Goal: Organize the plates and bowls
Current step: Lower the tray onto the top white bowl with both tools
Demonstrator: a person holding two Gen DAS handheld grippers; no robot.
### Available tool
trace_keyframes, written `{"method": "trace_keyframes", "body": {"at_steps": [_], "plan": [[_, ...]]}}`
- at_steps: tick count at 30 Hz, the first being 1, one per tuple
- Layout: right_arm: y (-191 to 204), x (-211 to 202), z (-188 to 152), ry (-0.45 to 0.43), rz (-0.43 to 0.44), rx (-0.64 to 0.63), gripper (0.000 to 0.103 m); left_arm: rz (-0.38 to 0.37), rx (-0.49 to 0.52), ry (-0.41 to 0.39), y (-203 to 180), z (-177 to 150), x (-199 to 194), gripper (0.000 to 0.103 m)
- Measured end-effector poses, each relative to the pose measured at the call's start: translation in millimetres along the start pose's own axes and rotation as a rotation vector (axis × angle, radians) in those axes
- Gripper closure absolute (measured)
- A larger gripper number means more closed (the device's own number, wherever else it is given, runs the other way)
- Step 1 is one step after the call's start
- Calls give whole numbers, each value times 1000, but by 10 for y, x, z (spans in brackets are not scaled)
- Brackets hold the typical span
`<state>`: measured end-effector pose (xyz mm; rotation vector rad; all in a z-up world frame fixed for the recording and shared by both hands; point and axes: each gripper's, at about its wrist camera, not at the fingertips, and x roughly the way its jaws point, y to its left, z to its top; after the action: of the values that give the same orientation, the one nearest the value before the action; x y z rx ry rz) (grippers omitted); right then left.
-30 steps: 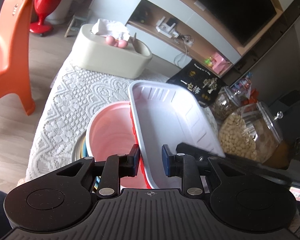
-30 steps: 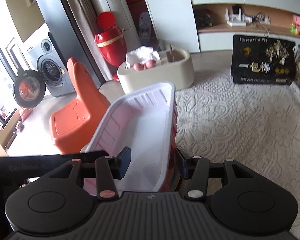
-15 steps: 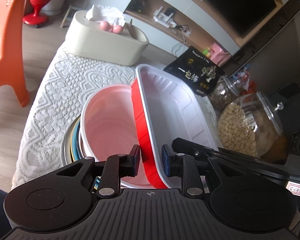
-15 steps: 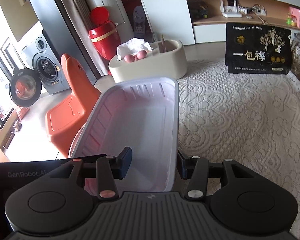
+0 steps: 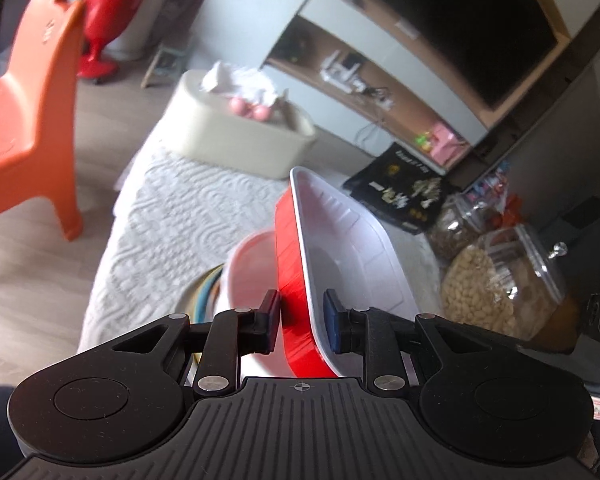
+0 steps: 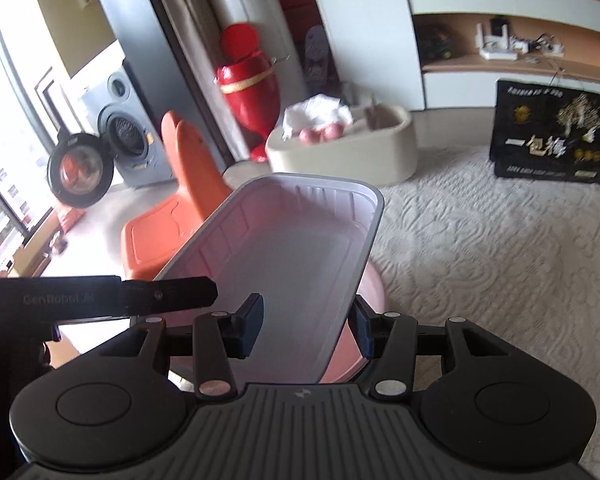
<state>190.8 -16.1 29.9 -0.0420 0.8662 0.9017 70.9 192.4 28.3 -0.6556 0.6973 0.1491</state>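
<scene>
A rectangular tray, red outside and white inside (image 5: 340,248), is tilted on edge over a pink bowl (image 5: 250,268) that sits on stacked plates (image 5: 208,288). My left gripper (image 5: 302,320) is shut on the tray's near wall. In the right wrist view the same tray (image 6: 284,256) lies between the fingers of my right gripper (image 6: 304,328), whose jaws stand wide, the right pad by the rim; the pink bowl (image 6: 360,312) shows under it. The left gripper's body (image 6: 100,300) reaches in from the left.
A white lace cloth (image 5: 172,216) covers the table. A beige tissue box (image 5: 236,144) and a black packet (image 5: 400,192) stand at the far end, glass jars of food (image 5: 500,284) at the right. An orange chair (image 5: 24,100) stands left of the table.
The tray has tipped steeper onto its edge and lifted with the left gripper. The right gripper's jaws have spread wider around it. Both views have shifted.
</scene>
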Motion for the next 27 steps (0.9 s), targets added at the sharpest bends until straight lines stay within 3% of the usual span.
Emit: {"method": "trace_keyframes", "body": {"at_steps": [5,27], "plan": [[-8,89,-70,28,-14,9,55,13,-13,47,70,-91,122,78],[39,65,-93,20,-17,-3,55,20,-9,43,54,-112,65,78]]}}
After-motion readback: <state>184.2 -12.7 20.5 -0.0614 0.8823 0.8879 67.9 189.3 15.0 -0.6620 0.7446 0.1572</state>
